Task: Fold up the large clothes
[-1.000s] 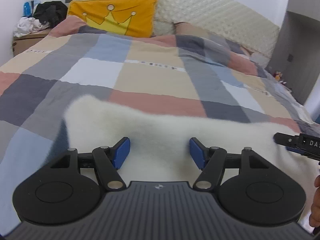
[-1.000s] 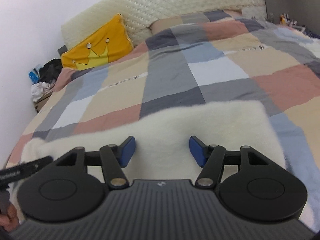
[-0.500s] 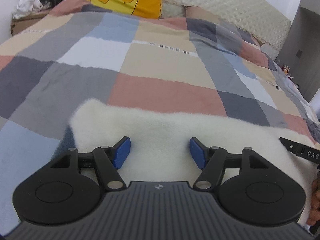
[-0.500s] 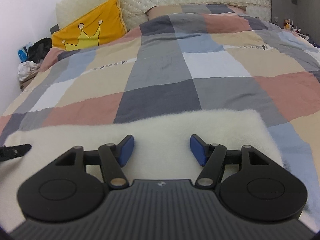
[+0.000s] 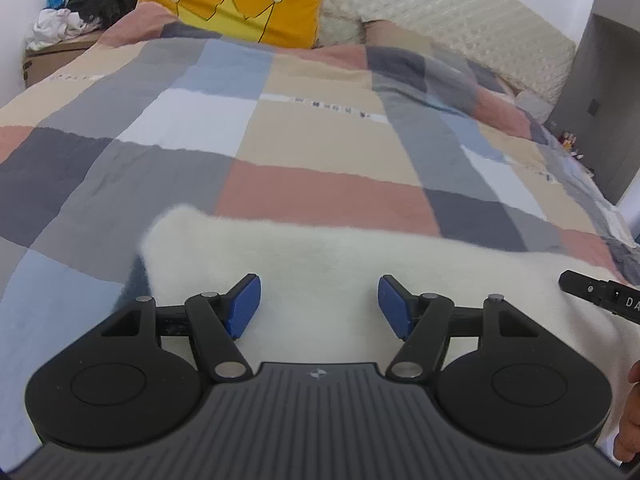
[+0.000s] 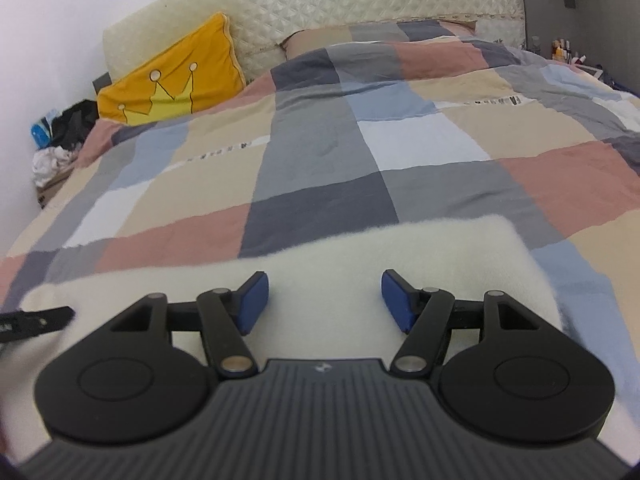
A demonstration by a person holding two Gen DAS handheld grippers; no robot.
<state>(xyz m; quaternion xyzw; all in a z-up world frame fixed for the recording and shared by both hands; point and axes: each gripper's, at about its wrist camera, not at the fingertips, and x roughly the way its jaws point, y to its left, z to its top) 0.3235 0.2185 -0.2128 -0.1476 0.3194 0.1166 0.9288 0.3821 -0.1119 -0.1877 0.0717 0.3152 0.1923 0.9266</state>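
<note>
A large white fleecy garment (image 5: pixel 320 256) lies flat on the checked bed cover at the near edge, with a dark blue layer showing under its left corner. It also shows in the right wrist view (image 6: pixel 360 256). My left gripper (image 5: pixel 319 306) is open and empty just above the garment's left part. My right gripper (image 6: pixel 325 302) is open and empty above its right part. The right gripper's tip (image 5: pixel 592 294) shows at the left view's right edge; the left gripper's tip (image 6: pixel 36 322) shows at the right view's left edge.
The checked bed cover (image 5: pixel 304 144) stretches away to a quilted headboard (image 5: pixel 460 16). A yellow crown pillow (image 5: pixel 240 0) leans at the head. A bedside box with piled clothes (image 5: pixel 72 28) stands at the far left. Grey cabinets (image 5: pixel 600 100) stand at the right.
Both grippers have shifted slightly over the garment and stayed open. The views have tilted a little, and the garment has not moved.
</note>
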